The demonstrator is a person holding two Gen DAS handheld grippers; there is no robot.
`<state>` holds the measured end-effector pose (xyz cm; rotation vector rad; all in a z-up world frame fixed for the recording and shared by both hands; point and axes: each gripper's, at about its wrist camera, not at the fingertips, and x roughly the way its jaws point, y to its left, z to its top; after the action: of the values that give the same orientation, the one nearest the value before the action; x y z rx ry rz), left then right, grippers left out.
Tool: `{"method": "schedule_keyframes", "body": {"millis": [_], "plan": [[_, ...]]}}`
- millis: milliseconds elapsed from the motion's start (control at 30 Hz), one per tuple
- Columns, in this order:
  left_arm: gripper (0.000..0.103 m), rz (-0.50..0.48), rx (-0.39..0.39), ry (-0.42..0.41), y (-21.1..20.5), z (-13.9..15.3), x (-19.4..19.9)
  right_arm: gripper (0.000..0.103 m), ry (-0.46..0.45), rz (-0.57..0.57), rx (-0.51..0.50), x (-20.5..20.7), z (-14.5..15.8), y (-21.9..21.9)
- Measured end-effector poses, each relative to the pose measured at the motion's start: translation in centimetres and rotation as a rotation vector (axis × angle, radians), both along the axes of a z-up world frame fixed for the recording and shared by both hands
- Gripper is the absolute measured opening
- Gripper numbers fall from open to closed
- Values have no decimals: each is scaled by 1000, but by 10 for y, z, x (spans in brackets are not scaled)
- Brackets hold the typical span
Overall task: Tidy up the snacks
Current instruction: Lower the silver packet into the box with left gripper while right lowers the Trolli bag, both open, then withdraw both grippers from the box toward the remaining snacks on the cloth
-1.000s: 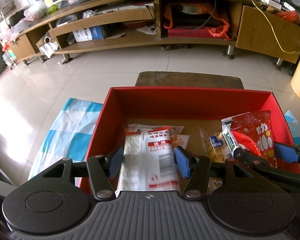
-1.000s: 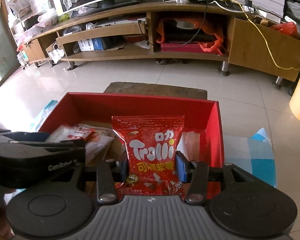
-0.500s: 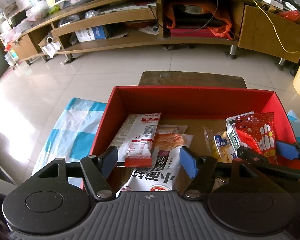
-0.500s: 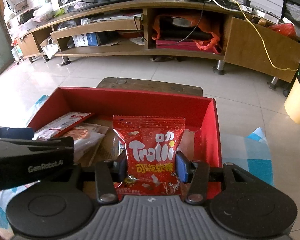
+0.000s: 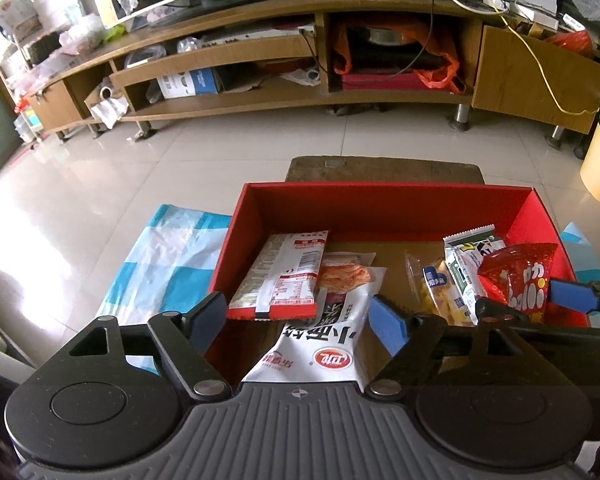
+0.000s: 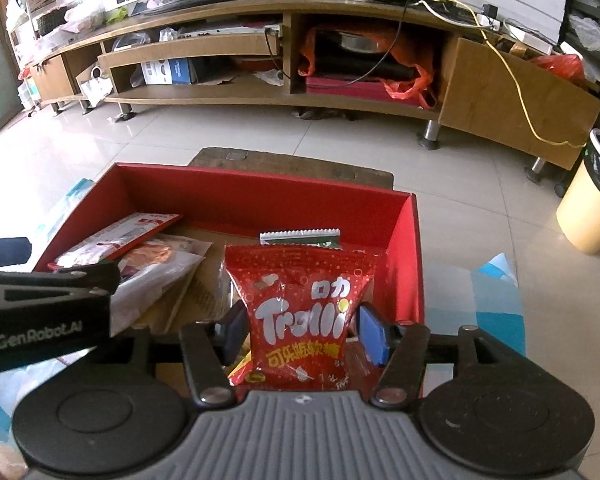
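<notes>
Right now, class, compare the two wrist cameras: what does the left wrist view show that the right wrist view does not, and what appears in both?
Only the left wrist view shows the front of the white snack bag with its red logo, lying under the open left tool, and the yellow snack packet.

Only the right wrist view shows the Trolli bag face on, its lettering readable, between the pads of the right tool, whose jaws have just been opening.

Both show the red box, the red-and-white packet and the TV stand.
</notes>
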<state>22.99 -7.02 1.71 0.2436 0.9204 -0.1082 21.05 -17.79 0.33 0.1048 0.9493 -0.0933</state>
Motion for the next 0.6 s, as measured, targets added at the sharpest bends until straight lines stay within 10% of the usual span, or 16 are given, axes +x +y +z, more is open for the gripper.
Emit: {"method": "schedule_keyframes", "body": {"millis": [600], "plan": [[86,0,-29,-10,17,14,-22,59,-36,-3,0,-17,17,-1]]}}
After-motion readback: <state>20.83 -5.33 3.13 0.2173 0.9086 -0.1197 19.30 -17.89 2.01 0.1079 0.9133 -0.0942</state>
